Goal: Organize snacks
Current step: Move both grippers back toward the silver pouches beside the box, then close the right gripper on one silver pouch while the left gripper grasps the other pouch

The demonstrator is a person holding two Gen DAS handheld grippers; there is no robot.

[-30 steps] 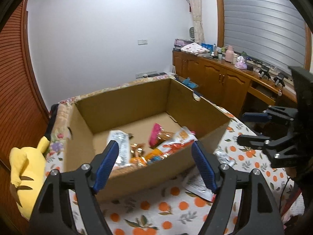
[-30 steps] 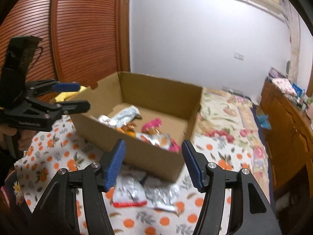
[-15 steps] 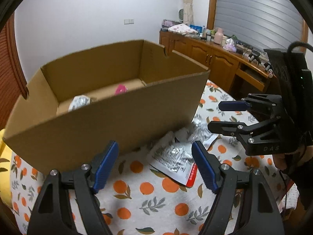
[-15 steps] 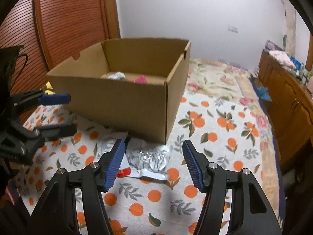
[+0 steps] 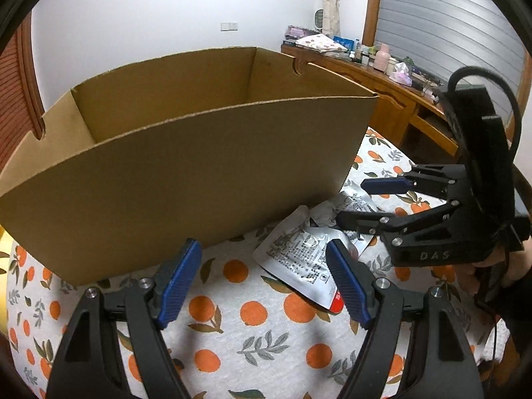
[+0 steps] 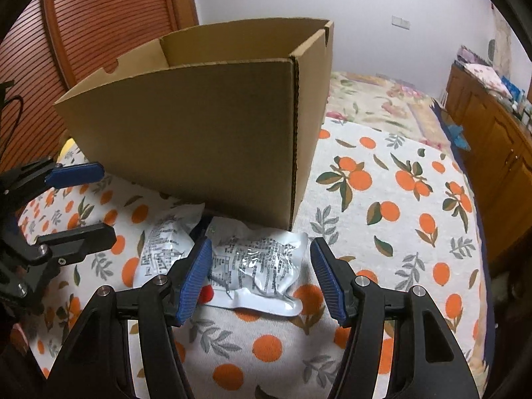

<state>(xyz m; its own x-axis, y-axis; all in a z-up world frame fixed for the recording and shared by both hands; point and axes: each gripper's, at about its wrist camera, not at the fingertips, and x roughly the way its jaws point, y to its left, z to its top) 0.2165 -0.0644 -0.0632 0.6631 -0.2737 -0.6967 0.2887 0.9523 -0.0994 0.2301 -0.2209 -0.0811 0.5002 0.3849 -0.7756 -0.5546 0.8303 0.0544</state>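
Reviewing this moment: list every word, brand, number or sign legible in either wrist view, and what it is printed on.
"DAS": raised letters on the black body of the right tongs, seen from the left wrist view.
Left snack packet: dense printed text and a small square sign near its red edge, too small to read.
Right snack packet: dense printed text, too small and crinkled to read.
Cardboard box: no printing visible.

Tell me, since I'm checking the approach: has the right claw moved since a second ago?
Yes. The right claw has dropped below the cardboard box rim, toward the silver packet.
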